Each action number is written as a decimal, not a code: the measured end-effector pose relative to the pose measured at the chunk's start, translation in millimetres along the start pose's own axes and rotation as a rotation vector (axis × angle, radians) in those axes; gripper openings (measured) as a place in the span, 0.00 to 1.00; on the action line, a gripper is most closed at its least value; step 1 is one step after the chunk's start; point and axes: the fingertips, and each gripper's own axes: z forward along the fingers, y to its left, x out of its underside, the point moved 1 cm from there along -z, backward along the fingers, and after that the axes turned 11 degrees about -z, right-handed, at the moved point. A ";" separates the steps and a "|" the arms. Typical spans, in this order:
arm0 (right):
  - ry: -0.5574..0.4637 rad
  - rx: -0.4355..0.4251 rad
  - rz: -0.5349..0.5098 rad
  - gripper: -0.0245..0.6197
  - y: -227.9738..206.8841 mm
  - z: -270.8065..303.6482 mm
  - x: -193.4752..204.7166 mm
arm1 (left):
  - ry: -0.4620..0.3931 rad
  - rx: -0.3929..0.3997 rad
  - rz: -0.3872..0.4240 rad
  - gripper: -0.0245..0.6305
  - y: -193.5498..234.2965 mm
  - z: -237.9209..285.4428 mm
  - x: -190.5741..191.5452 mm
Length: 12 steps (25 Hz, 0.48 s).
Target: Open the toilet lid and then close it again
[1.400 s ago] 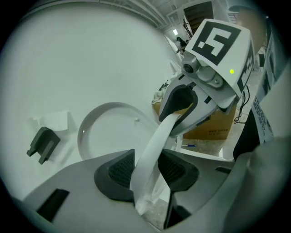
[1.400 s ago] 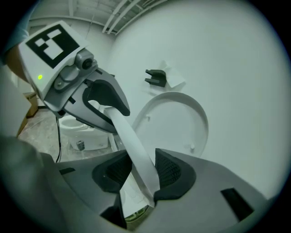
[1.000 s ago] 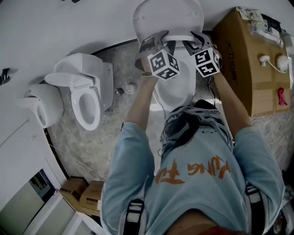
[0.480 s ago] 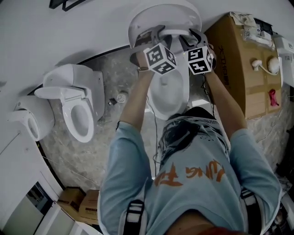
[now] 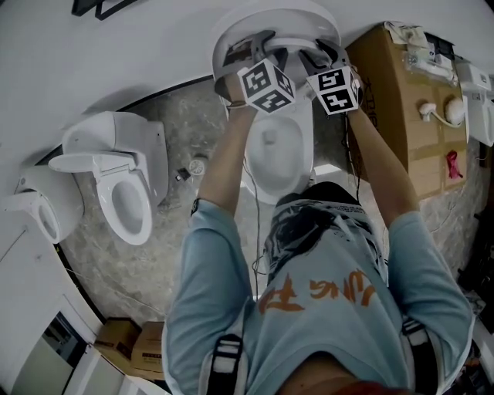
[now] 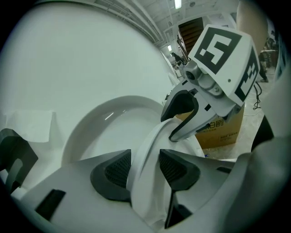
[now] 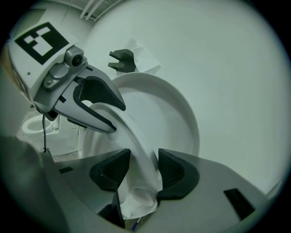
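Observation:
The toilet (image 5: 278,146) stands against the wall at the top of the head view, its bowl uncovered. Its white lid (image 5: 274,19) is raised near the wall, and its hollow inside shows as the lid (image 6: 109,123) and the lid (image 7: 159,104) in both gripper views. In front of it rises a white seat ring (image 5: 289,48). My left gripper (image 5: 251,42) grips the ring's left part; in its own view the left gripper (image 6: 143,166) has the ring (image 6: 150,145) between its pads. My right gripper (image 5: 320,48) holds the right part, the right gripper (image 7: 143,168) shut on the ring (image 7: 132,132).
A second toilet (image 5: 123,193) with its lid up stands to the left, and a third fixture (image 5: 31,208) sits at the far left. A large cardboard box (image 5: 401,100) with fittings on top is just right of the toilet. Smaller boxes (image 5: 135,339) lie at bottom left.
Both grippers have carried the ring further toward the wall, upward in the head view. The lid now looks shorter and more upright. Both grips are unchanged.

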 end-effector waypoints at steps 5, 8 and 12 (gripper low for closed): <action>-0.013 0.000 0.000 0.37 0.6 -1.5 0.1 | -0.015 -0.003 0.015 0.35 -1.5 -1.4 -1.0; -0.003 -0.021 -0.006 0.36 2.2 -3.6 0.8 | -0.007 0.005 0.017 0.35 -4.1 -3.3 -0.6; 0.020 -0.051 -0.049 0.33 4.1 -8.8 1.1 | 0.026 0.036 -0.003 0.34 -6.5 -7.2 -0.1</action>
